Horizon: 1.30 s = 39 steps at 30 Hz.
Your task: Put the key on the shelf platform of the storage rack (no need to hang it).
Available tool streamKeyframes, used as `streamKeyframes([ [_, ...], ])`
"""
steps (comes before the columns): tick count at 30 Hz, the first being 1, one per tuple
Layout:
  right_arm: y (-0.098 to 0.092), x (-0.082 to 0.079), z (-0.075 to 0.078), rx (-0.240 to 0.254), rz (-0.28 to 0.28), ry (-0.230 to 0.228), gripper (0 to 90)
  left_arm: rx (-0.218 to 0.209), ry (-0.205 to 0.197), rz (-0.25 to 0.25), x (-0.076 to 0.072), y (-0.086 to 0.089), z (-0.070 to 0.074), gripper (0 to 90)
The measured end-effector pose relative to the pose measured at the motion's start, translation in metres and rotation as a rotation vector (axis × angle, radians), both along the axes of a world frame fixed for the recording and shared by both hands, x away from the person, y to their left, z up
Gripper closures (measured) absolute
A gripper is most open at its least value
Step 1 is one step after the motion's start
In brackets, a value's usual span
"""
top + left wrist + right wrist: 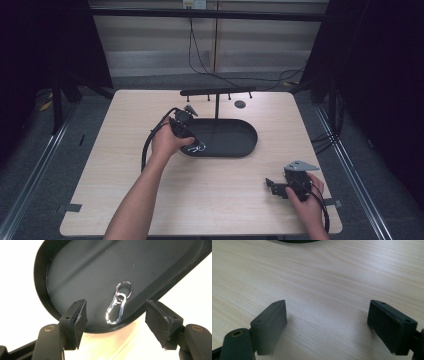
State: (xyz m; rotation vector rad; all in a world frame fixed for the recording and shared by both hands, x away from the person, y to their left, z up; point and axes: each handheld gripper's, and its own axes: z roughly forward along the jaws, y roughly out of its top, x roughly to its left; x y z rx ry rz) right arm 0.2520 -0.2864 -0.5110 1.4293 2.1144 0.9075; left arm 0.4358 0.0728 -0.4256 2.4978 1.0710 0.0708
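A small silver carabiner with a key ring (118, 305) lies near the front rim of a black oval tray (75, 270). In the high view the carabiner (199, 147) sits at the tray's (240, 142) front left. My left gripper (116, 320) hovers just over that rim, open, its jaws standing either side of the carabiner without touching it. In the high view the left gripper (192, 146) is held by a hand at the tray's left end. My right gripper (327, 322) is open over bare wood, and it rests low at the table's front right (271, 184).
A black stand with a horizontal bar and several pegs (217, 92) rises from the back of the tray. A small dark disc (240, 104) lies on the light wooden table (125, 190) behind it. Cables run across the floor beyond the table.
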Motion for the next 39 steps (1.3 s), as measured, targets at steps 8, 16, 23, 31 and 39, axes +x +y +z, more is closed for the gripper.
streamKeyframes([
  [8,0.000,0.000,0.000,0.000,0.001,0.000,15.3,-0.015,-0.011,-0.002,-0.005,0.007,0.000,30.3],
  [16,0.000,0.000,0.000,0.000,0.000,0.000,15.3,-0.001,-0.005,-0.009,-0.012,0.017,0.000,29.9],
  [23,0.000,0.000,0.000,0.004,-0.001,0.001,15.3,0.015,-0.005,-0.004,-0.017,0.026,0.000,29.9],
  [31,0.000,0.000,0.000,0.001,0.002,-0.001,15.3,0.026,0.003,0.002,-0.022,0.041,-0.003,30.0],
  [39,0.000,0.000,0.000,0.000,0.001,0.000,15.3,0.022,0.005,0.023,-0.026,0.058,-0.008,30.0],
])
